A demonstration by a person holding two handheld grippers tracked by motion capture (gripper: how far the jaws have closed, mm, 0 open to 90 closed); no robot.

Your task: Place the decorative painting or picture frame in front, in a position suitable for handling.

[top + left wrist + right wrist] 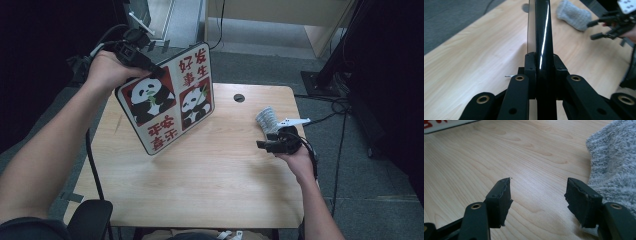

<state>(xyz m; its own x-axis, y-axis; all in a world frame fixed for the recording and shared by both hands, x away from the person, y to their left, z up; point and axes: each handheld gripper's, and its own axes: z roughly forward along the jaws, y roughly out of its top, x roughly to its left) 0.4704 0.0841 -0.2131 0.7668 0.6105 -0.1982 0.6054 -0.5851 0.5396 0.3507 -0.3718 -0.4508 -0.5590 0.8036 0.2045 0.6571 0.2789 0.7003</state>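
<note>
From above, the left gripper (150, 64) clamps the top corner of the panda board (167, 102), holding it tilted over the far left of the table (210, 175). Right of the board, the right gripper (267, 141) sits just beside a grey cloth (266, 118).

Left gripper view: jaws pinched tight on the board's black edge (543, 45), cloth (573, 15) beyond.

Right gripper view: jaws spread wide with nothing between them above the table (499, 152); the cloth (614, 165) touches the right-hand jaw.
</note>
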